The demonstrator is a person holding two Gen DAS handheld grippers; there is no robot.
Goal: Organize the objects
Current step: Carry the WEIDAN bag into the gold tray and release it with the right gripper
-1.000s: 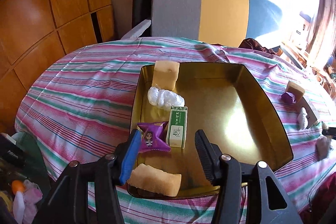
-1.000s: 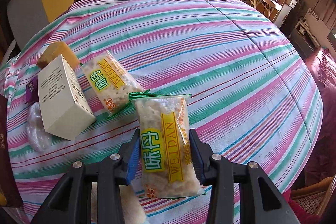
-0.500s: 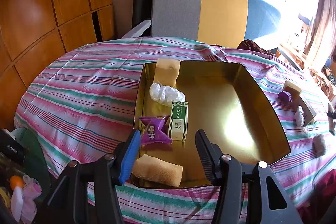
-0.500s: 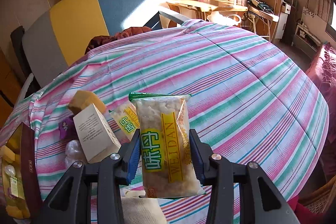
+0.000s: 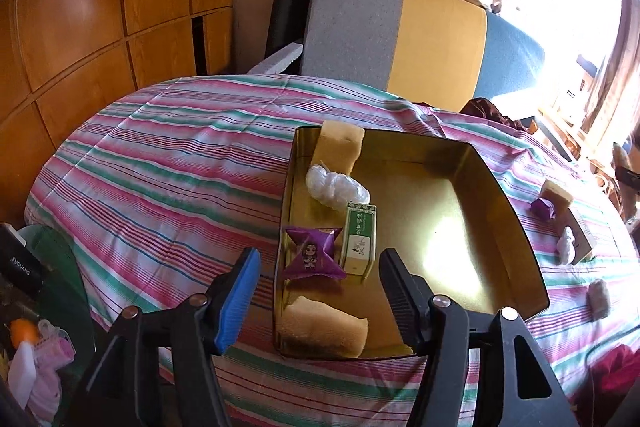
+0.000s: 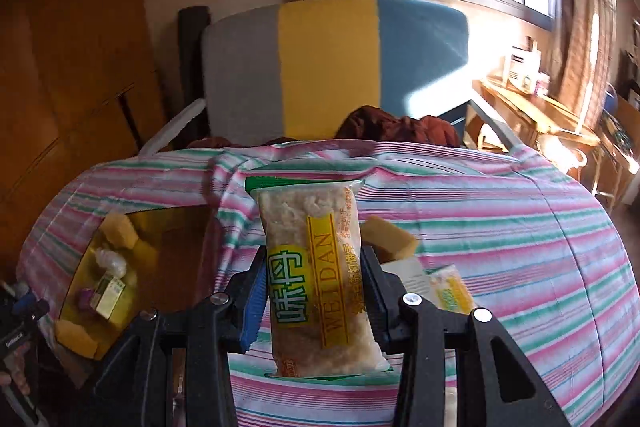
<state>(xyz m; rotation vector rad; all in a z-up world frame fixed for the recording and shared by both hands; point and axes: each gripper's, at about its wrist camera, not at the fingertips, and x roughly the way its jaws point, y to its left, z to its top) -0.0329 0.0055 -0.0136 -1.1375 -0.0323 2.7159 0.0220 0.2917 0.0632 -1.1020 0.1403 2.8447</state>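
Observation:
My right gripper (image 6: 314, 291) is shut on a clear snack packet (image 6: 316, 275) with a yellow label and holds it upright above the striped table. A gold tin (image 5: 492, 187) sits on the table, also in the right wrist view (image 6: 80, 259) at the left. In it lie two yellow sponges (image 5: 340, 147), a white bag (image 5: 336, 185), a green box (image 5: 360, 239) and a purple pouch (image 5: 312, 257). My left gripper (image 5: 318, 287) is open and empty, hovering over the tin's near left end.
A yellow sponge (image 6: 390, 239), a white box (image 6: 410, 277) and a second snack packet (image 6: 452, 291) lie on the cloth behind my right gripper. A grey, yellow and blue chair (image 5: 400, 35) stands past the table. Clutter sits off the left edge (image 5: 28, 267).
My right gripper has lifted the snack packet off the table and swung left, so the tin comes into view. My left gripper has drawn back a little from the tin.

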